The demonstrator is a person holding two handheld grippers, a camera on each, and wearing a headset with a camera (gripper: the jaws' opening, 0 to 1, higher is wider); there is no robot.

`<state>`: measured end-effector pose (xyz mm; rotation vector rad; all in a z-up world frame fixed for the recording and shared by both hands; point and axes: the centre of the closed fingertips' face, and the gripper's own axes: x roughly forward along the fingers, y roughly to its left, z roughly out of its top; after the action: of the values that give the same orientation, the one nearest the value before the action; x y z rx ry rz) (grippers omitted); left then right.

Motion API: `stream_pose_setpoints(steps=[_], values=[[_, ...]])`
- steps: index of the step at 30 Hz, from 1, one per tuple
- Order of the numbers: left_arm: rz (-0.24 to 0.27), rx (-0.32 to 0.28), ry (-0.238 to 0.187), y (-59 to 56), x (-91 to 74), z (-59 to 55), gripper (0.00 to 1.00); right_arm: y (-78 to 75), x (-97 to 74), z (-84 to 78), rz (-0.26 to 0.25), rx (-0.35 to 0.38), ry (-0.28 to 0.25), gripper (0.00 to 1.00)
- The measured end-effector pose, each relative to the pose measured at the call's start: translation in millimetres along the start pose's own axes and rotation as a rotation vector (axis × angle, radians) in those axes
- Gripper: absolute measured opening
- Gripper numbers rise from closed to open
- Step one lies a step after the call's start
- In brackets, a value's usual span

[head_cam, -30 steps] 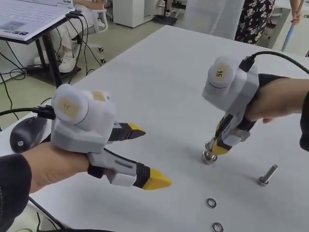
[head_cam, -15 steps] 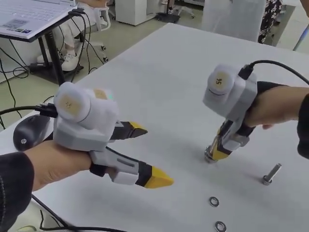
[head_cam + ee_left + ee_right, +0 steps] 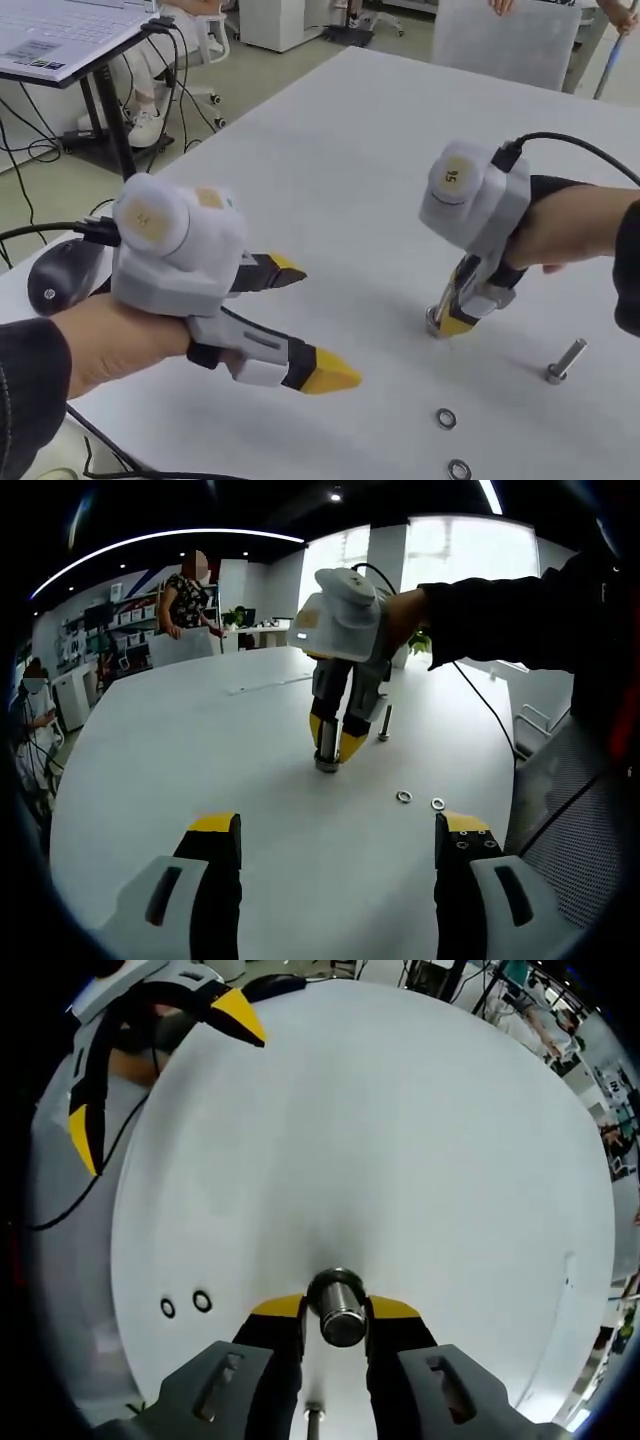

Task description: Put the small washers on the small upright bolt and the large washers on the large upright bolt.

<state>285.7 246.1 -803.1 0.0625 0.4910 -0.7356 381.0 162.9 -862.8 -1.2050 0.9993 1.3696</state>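
The large upright bolt (image 3: pixel 438 320) (image 3: pixel 341 1312) stands on the white table (image 3: pixel 340 160), with a ring around its foot. My right gripper (image 3: pixel 447 322) (image 3: pixel 340 1307) points down over it, its yellow tips close against both sides of the bolt. The small bolt (image 3: pixel 562 361) (image 3: pixel 384 723) stands tilted to the right. Two small washers (image 3: pixel 446 418) (image 3: pixel 459 469) (image 3: pixel 202 1301) lie flat near the front edge. My left gripper (image 3: pixel 308 322) (image 3: pixel 338 825) hovers open at the left, holding nothing and facing the right gripper (image 3: pixel 335 742).
A laptop (image 3: pixel 55 35) sits on a black stand beyond the table's left edge, and a black rounded device (image 3: pixel 55 278) lies near my left hand. Cables trail from both grippers. People stand in the background. Bare table stretches between the grippers and toward the far side.
My right gripper has sunk a little lower around the large bolt. The head camera shifted slightly. The left gripper has kept its place.
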Motion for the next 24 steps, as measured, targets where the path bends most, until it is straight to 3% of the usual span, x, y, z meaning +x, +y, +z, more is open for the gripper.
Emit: stream_pose_setpoints(steps=[5,14,24], values=[[-0.002,0.0,0.001,-0.5,0.4,0.1,0.79,-4.7,2.1,-0.1,-0.003,-0.003,0.0,0.24],[-0.004,0.004,0.003,-0.7,0.3,-0.3,0.79,2.3,-1.3,-4.1,0.001,0.004,0.0,0.27],[-0.013,0.009,0.007,-2.1,2.1,-0.1,0.79,0.3,-10.1,-12.6,-0.014,0.027,-0.009,0.28]])
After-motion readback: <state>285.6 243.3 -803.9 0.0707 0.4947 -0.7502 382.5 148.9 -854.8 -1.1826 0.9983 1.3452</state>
